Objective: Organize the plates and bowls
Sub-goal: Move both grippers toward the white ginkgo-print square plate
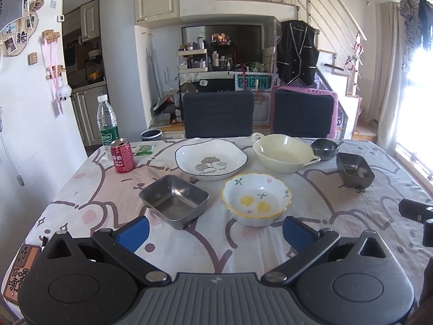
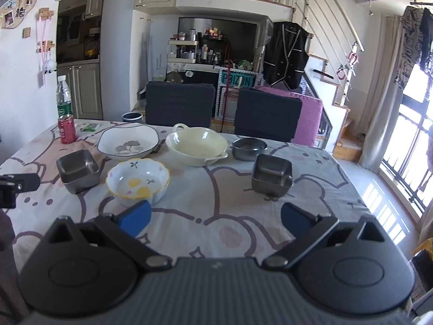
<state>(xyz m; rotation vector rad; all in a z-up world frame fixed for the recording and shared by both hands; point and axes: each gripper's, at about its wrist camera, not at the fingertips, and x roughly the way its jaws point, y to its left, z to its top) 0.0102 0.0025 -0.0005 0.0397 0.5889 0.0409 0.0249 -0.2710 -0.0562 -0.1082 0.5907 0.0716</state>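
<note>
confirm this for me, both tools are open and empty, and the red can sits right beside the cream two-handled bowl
Not quite. Both the left tool and the right tool are open and empty, but the red can stands at the table's far left beside the water bottle, not the cream two-handled bowl. The white leaf plate lies between them, as the left wrist view shows.

Cloth-covered table (image 1: 189, 249) with dishes (image 1: 211, 159)

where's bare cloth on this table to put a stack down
Widest free patch: near edge, between both open grippers and the flower bowl. Another lies between that bowl and the right steel square dish. Crowded: far side, where leaf plate, cream bowl and round steel bowl line up.
</note>
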